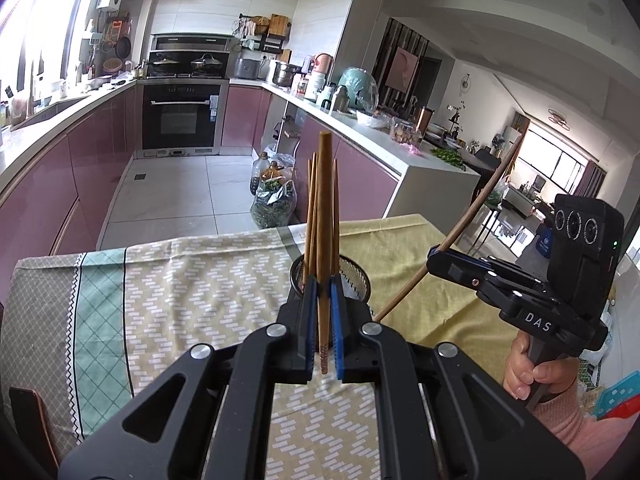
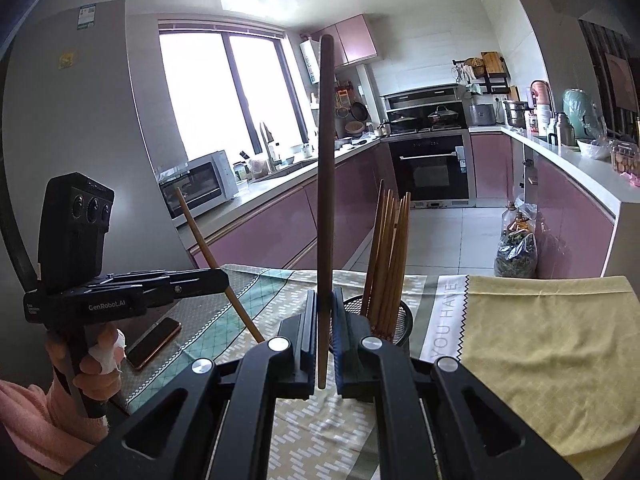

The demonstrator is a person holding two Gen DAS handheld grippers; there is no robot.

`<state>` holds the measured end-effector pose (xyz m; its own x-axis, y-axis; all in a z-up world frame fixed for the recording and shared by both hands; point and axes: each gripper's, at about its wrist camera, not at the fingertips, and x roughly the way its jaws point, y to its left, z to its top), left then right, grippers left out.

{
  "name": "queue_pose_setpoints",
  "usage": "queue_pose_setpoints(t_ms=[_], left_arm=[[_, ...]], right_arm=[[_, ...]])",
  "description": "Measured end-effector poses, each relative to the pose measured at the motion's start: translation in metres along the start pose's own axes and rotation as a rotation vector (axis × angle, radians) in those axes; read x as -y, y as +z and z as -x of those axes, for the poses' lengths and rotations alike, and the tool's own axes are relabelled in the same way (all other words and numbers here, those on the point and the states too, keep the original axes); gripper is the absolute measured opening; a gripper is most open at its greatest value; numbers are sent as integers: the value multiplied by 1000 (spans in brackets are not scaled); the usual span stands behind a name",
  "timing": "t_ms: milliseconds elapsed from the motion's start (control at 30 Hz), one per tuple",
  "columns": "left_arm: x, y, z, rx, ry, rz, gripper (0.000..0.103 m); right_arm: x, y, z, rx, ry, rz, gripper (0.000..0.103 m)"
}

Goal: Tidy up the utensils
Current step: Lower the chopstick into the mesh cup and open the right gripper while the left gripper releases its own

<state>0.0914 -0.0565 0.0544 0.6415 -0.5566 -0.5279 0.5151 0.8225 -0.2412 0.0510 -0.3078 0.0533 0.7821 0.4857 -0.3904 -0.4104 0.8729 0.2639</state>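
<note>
Your desk point(image 1: 180, 280) wears a patterned tablecloth point(image 2: 540, 340), yellow on one side, green and beige on the other. On it stands a black mesh utensil holder point(image 1: 356, 276) with a bundle of wooden chopsticks point(image 2: 390, 256) leaning inside it. A smartphone point(image 2: 154, 342) lies flat on the cloth near your left hand point(image 2: 100, 364). Your left claw point(image 1: 323, 320) is clamped on a single chopstick point(image 1: 324, 220), held upright just in front of the holder. Your right claw point(image 2: 324, 322) pinches a darker chopstick point(image 2: 325, 160), also upright, beside the holder's rim. Your right hand point(image 1: 528, 372) grips its handle.
</note>
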Motion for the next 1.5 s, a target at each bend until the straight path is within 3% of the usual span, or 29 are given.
queue_pose_setpoints(t_ms=[500, 767, 1100, 1500], left_arm=[[13, 41, 24, 119, -25, -37, 7], [25, 48, 17, 144, 5, -66, 7], [38, 44, -6, 100, 41, -89, 7], [28, 41, -29, 35, 55, -92, 7]], right_arm=[[4, 27, 4, 47, -24, 29, 6], [7, 34, -5, 45, -41, 40, 6], [12, 28, -23, 5, -62, 32, 6], [18, 24, -38, -39, -75, 17, 6]])
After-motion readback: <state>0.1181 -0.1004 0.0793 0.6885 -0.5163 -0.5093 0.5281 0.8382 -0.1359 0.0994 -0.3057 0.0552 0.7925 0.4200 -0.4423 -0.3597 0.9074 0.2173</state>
